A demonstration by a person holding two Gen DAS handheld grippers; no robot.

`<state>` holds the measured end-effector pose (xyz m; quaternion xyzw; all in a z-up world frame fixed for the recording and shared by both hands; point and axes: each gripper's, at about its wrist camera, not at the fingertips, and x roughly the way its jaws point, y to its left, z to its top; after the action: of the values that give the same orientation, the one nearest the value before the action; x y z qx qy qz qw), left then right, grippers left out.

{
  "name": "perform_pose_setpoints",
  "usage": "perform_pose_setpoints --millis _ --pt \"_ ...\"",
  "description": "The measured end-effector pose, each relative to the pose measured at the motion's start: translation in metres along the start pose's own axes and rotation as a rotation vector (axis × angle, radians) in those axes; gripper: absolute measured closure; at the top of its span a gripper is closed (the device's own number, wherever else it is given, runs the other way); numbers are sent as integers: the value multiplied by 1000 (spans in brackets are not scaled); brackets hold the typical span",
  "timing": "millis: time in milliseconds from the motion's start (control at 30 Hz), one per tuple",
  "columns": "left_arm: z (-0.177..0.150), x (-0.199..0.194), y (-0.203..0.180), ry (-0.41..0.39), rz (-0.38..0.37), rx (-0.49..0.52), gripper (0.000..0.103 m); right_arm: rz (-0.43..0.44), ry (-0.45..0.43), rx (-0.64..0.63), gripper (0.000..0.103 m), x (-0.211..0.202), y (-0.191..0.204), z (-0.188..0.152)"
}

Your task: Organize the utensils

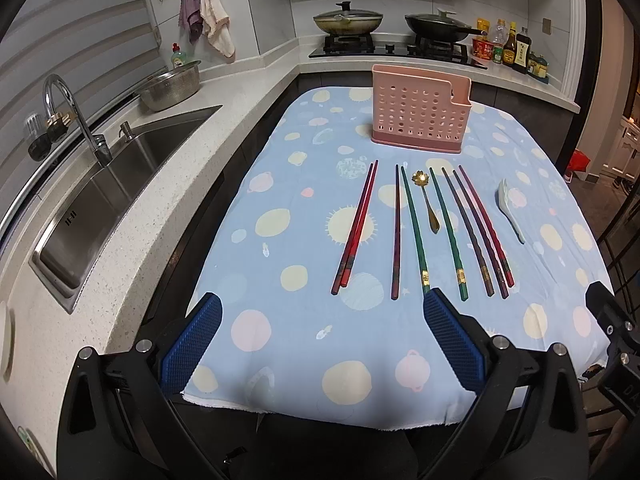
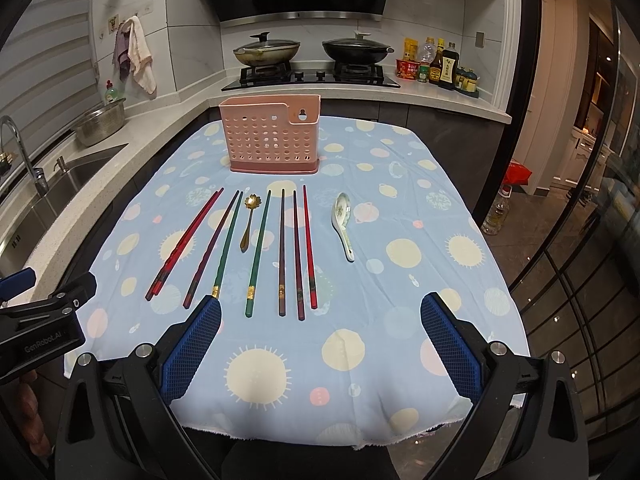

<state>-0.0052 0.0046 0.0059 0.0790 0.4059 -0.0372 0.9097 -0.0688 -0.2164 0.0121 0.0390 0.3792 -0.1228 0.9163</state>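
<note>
A pink perforated utensil holder [image 1: 419,110] [image 2: 272,136] stands upright at the far end of the blue patterned tablecloth [image 1: 280,280] [image 2: 360,320]. In front of it lie several chopsticks in a row: a red pair [image 1: 356,228] [image 2: 184,246], green ones [image 1: 416,236] [image 2: 258,252], dark purple and red ones [image 1: 480,232] [image 2: 296,252]. A gold flower-bowled spoon [image 1: 428,200] [image 2: 249,220] lies among them. A white ceramic spoon [image 1: 510,208] [image 2: 344,224] lies to the right. My left gripper [image 1: 322,312] and right gripper [image 2: 320,312] hover open near the table's front edge, holding nothing.
A steel sink [image 1: 100,204] with faucet [image 1: 76,116] and a metal colander [image 1: 172,86] line the counter at left. Two lidded pans [image 2: 268,50] [image 2: 358,48] sit on the stove behind. Sauce bottles [image 2: 440,64] stand at back right.
</note>
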Motion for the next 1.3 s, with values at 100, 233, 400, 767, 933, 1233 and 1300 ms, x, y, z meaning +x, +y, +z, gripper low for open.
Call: perform_pose_setpoints --millis 100,233,400,767,933,1233,1300 --pt "0 0 0 0 2 1 7 1 1 0 7 0 0 0" --pt "0 1 1 6 0 -1 7 0 1 0 7 0 0 0" --pt "1 2 1 1 -5 3 7 0 -1 1 7 0 1 -1" --pt "0 2 0 -21 -2 7 7 2 1 2 7 1 0 -1" --pt "0 3 -1 -17 -1 7 7 3 2 2 7 4 1 -2" --pt "1 8 -2 -7 -5 15 7 3 12 4 7 6 -3 -2" --pt "1 9 -2 -4 -9 17 7 3 15 4 7 11 0 -3"
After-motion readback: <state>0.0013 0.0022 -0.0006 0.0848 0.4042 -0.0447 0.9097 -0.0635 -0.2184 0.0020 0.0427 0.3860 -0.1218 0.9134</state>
